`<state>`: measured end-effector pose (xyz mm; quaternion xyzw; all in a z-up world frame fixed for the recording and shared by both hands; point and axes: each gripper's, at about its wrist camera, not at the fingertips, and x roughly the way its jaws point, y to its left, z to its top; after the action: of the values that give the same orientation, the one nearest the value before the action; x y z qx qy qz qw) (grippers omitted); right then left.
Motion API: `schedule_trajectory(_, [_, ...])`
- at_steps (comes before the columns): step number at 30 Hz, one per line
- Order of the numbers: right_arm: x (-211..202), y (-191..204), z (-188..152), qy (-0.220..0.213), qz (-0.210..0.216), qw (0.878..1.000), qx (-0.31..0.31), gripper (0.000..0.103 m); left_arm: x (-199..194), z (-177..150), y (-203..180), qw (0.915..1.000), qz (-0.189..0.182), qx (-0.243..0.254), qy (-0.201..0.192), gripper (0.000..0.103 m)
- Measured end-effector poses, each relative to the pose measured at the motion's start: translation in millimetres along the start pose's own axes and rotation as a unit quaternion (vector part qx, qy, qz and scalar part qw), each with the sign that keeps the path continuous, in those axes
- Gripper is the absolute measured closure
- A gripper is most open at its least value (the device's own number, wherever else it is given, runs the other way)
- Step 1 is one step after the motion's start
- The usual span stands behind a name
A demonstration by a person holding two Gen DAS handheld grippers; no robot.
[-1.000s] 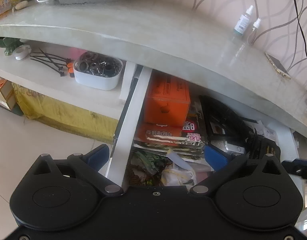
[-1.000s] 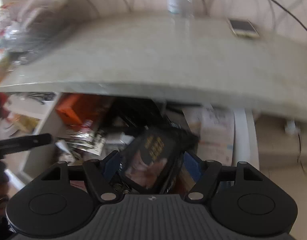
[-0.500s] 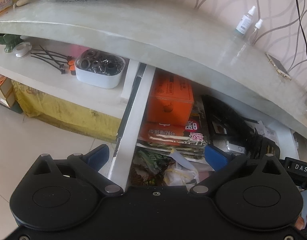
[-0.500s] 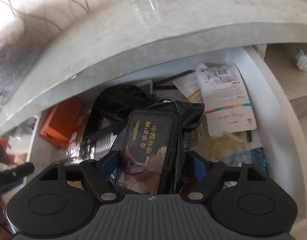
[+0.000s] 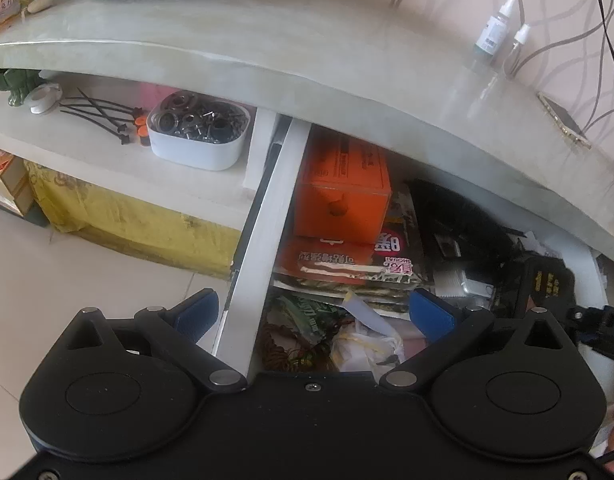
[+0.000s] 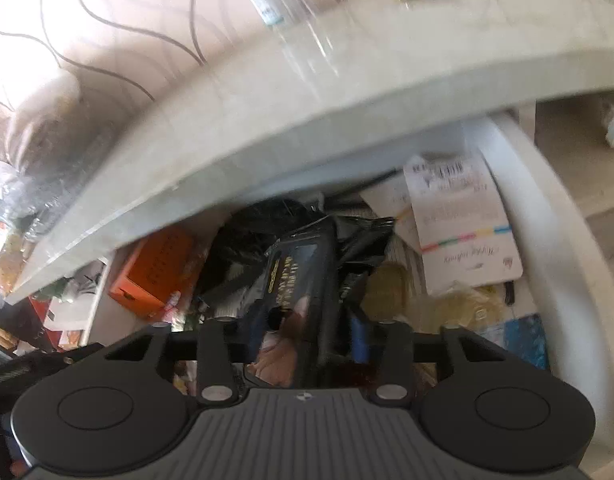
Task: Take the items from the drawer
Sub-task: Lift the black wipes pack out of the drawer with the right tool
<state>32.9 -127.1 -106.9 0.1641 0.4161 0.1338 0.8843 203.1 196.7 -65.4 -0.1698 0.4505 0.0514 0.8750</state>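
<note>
Right tongs: your jaws are closing on the black wipes pack between them.
Left tongs: yours gape, empty.
Risk: the slick pack could slip from a partial pinch.

— How much room is there above the drawer?

— Little at the back. The stone countertop overhangs it, so only the front part lies open from above.

— And inside?

— Packed. An orange box sits by the left wall, on flat snack packets; a heap of bags fills the front left corner. Black clutter takes the middle, papers the right.

— Between the sides?

— The white walls hem everything in. The right gripper is closing round a black wipes pack standing out of the pile, with clutter just beside both fingers.

— Any free way?

— Up and toward the front; the left gripper hangs spread wide over the left wall.
</note>
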Motion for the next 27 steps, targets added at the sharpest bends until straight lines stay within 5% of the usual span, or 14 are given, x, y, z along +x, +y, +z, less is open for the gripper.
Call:
schedule_trajectory(19, [-29.7,14.7,6.2,-0.034,0.031,0.999,-0.015,0.082,-3.3,0.4,-0.1,1.0,-0.001,0.002,-0.004,0.0])
schedule_trajectory(25, [-44.5,16.8,11.5,-0.043,0.041,0.998,-0.014,0.102,-4.5,0.3,-0.7,1.0,-0.003,0.003,-0.005,0.0])
schedule_trajectory(27, [-43.1,18.4,11.9,-0.037,0.027,0.999,-0.028,0.102,-4.8,0.3,-0.9,1.0,-0.004,0.003,-0.005,0.0])
